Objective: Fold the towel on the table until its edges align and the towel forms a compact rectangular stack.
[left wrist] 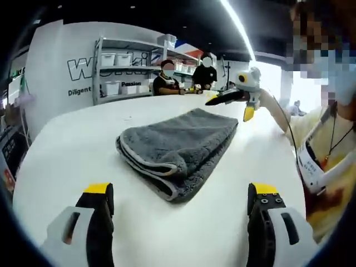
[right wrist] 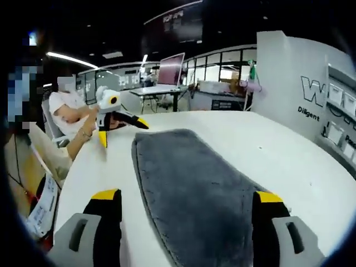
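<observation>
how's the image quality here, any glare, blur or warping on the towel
Left gripper view: the towel is sharp and evenly lit; the ceiling light strip glares and curves from fisheye. Right gripper view: the towel bulges near the lens, and the background is dimmer.

Dark grey towel (left wrist: 181,150) with paler edging lies on a white table (left wrist: 72,161); hand-held gripper jaws black, yellow-tipped.
</observation>
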`<state>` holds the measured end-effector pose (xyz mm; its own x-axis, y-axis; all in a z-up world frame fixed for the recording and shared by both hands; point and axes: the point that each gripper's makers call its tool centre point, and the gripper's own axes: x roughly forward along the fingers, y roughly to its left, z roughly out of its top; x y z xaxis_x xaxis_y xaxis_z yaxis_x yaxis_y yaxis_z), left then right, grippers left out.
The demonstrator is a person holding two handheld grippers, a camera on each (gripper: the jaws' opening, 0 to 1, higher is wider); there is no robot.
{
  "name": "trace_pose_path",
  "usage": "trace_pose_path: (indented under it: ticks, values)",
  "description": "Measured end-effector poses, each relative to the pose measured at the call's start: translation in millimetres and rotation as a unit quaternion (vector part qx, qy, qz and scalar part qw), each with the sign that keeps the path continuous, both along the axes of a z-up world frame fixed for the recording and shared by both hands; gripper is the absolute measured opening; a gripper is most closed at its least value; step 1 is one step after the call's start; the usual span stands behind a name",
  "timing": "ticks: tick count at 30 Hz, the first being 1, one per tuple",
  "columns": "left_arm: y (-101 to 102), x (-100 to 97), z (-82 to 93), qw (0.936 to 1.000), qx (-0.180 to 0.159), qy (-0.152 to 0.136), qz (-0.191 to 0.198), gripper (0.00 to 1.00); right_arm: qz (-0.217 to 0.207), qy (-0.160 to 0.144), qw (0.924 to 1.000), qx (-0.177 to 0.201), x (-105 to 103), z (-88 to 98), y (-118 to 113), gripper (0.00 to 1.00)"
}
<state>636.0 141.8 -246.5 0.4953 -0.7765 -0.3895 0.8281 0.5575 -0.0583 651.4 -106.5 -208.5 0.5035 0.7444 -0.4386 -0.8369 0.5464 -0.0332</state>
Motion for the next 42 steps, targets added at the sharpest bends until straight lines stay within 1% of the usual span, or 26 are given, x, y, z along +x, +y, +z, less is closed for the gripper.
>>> trace_pose_path:
  ticks: [3, 5, 6, 7, 9, 10, 11, 12, 13, 15, 16, 17, 19, 20, 22, 25, 29, 32, 35, 38, 40, 42]
  values:
    - [-1, 0.1, -1.3, 1.0, 0.001, 0.002, 0.0, 0.98, -0.021, -0.004, 0.9997, 0.013, 1, 5.3, -19, 0.99]
    - [-2, -0.2, -2.8, 1.0, 0.002, 0.004, -0.002, 0.98, -0.043, -0.01, 0.999, 0.009, 4, 6.2, -35, 0.99]
    - [-2, -0.1, -3.0, 1.0, 0.003, 0.005, -0.002, 0.98, -0.062, -0.006, 0.9981, 0.006, 6, 5.3, -48, 0.99]
    - [-2, 0.0, -3.1, 1.0, 0.003, 0.005, -0.002, 0.98, -0.083, 0.004, 0.9965, 0.007, 8, 3.7, -58, 0.95]
    - [-2, 0.1, -3.5, 1.0, 0.004, 0.005, -0.003, 0.98, -0.117, 0.001, 0.9921, 0.046, 16, 11.7, -74, 0.77]
    - [-2, 0.0, -3.6, 1.0, 0.004, 0.005, -0.003, 0.98, -0.129, 0.005, 0.9894, 0.067, 19, 14.5, -81, 0.69]
    - [-2, -0.1, -3.5, 1.0, 0.003, 0.005, -0.003, 0.98, -0.144, 0.017, 0.9865, 0.077, 22, 13.1, -91, 0.65]
    - [-2, -0.5, -3.6, 1.0, 0.002, 0.004, -0.003, 0.98, -0.156, 0.028, 0.9845, 0.076, 24, 8.7, -99, 0.65]
    - [-2, -0.7, -3.8, 1.0, 0.001, 0.004, -0.003, 0.98, -0.159, 0.031, 0.9844, 0.068, 25, 5.3, -104, 0.65]
    - [-2, -0.7, -4.6, 1.0, 0.001, 0.004, -0.004, 0.98, -0.173, 0.029, 0.983, 0.056, 30, -3.2, -114, 0.6]
    - [-2, -0.5, -5.1, 1.0, 0.002, 0.005, -0.004, 0.98, -0.177, 0.036, 0.9823, 0.05, 30, -11.3, -116, 0.56]
    - [-2, -0.3, -5.4, 1.0, 0.003, 0.005, -0.004, 0.98, -0.178, 0.041, 0.9818, 0.05, 31, -15.6, -117, 0.48]
    - [-1, 0.2, -5.9, 1.0, 0.004, 0.006, -0.004, 0.98, -0.176, 0.051, 0.9812, 0.06, 32, -21.3, -116, 0.37]
    - [0, 0.4, -6.1, 1.0, 0.004, 0.006, -0.004, 0.98, -0.176, 0.055, 0.9807, 0.066, 32, -23.1, -115, 0.33]
    - [-1, 0.0, -6.4, 1.0, 0.004, 0.006, -0.005, 0.98, -0.177, 0.059, 0.98, 0.071, 36, -26.2, -115, 0.32]
    - [-1, -0.1, -6.9, 1.0, 0.004, 0.006, -0.005, 0.98, -0.179, 0.066, 0.9791, 0.071, 42, -32.1, -115, 0.27]
    - [-1, -1.0, -6.8, 1.0, 0.004, 0.005, -0.005, 0.98, -0.178, 0.087, 0.9782, 0.061, 43, -46.4, -114, 0.25]
    - [-1, -1.3, -6.7, 1.0, 0.004, 0.005, -0.005, 0.98, -0.175, 0.103, 0.9771, 0.064, 44, -54.1, -112, 0.24]
    - [-2, -2.0, -8.3, 0.9999, 0.006, 0.006, -0.006, 0.97, -0.168, 0.12, 0.9753, 0.078, 40, -58.3, -107, 0.19]
    - [-3, -2.6, -8.8, 0.9999, 0.006, 0.006, -0.006, 0.97, -0.16, 0.144, 0.9715, 0.099, 37, -61.5, -100, 0.14]
    - [-2, -2.3, -7.6, 1.0, 0.004, 0.005, -0.005, 0.97, -0.161, 0.151, 0.9696, 0.106, 38, -62.7, -101, 0.13]
    - [-2, -2.4, -7.0, 1.0, 0.003, 0.004, -0.005, 0.97, -0.157, 0.151, 0.9697, 0.111, 37, -61.7, -101, 0.11]
